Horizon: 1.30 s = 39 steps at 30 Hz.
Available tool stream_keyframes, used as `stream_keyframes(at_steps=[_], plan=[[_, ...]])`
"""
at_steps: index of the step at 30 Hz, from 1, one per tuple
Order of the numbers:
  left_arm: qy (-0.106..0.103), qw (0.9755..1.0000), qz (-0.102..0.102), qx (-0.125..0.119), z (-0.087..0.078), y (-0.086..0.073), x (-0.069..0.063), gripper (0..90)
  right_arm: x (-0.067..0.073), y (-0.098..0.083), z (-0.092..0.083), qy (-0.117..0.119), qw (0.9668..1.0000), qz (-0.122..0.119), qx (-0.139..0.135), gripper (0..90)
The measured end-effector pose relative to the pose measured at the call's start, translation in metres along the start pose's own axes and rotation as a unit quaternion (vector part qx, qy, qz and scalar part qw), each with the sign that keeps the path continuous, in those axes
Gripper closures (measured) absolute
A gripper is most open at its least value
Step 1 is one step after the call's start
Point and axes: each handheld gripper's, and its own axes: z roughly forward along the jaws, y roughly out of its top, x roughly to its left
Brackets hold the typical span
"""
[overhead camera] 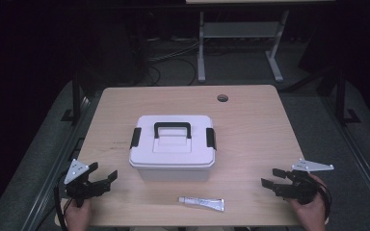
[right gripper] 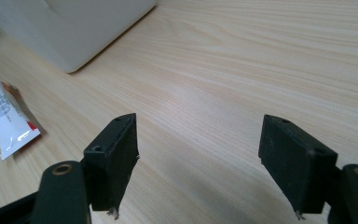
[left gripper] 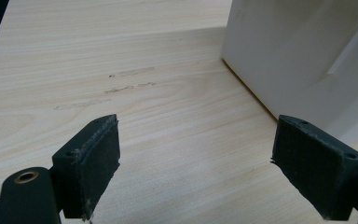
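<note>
From the high view I see a light wooden table (overhead camera: 250, 144) with a white lidded box (overhead camera: 172, 149) near its middle, well clear of every edge. The box has a black handle (overhead camera: 172, 129) on the lid and a black latch (overhead camera: 135, 137) on each short side. There is bare wood all around it, widest on the right. A small white tube (overhead camera: 202, 203) lies flat near the front edge, just in front of the box and apart from it. A round hole (overhead camera: 222, 98) sits near the far edge. My left gripper (overhead camera: 102, 174) rests at the front left corner, jaws spread wide and holding nothing; my right gripper (overhead camera: 273, 177) sits at the front right, also wide and holding nothing. Both are well apart from the box.

In the left gripper view, the jaws stand wide over bare wood, with the box's white wall (left gripper: 298, 60) ahead on the right and faint scuff marks (left gripper: 130, 86) on the table.

In the right gripper view, the jaws are wide over bare wood; the box corner (right gripper: 70, 28) is upper left and the tube (right gripper: 7, 116), white with red print, lies at left.
</note>
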Motion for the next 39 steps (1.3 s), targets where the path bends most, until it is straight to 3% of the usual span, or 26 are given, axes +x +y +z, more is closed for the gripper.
stream_keyframes(at_steps=[10, 18, 22, 27, 33, 39], plan=[[-0.003, 1.0000, -0.002, -0.003, 0.000, 0.000, 0.000, 14.0, 0.004, 0.002, 0.000, 0.003, 0.9999, -0.010, 0.013, 25.9], [0.002, 1.0000, -0.004, -0.004, -0.002, -0.001, 0.001, 14.0, 0.011, 0.019, -0.001, 0.033, 0.9990, -0.023, 0.021, 23.6], [0.005, 1.0000, -0.006, -0.003, -0.002, -0.001, 0.002, 14.0, 0.014, 0.029, 0.000, 0.035, 0.9982, -0.037, 0.031, 22.5], [0.003, 1.0000, -0.006, -0.004, -0.002, -0.002, 0.003, 14.0, 0.014, 0.038, 0.004, 0.048, 0.9972, -0.036, 0.044, 22.5], [0.004, 1.0000, -0.005, -0.006, -0.003, -0.002, 0.002, 14.0, 0.018, 0.046, 0.009, 0.046, 0.9959, -0.049, 0.060, 23.4], [0.005, 1.0000, -0.004, -0.005, -0.004, -0.002, 0.003, 14.0, 0.019, 0.057, 0.009, 0.074, 0.9938, -0.043, 0.070, 20.9]])
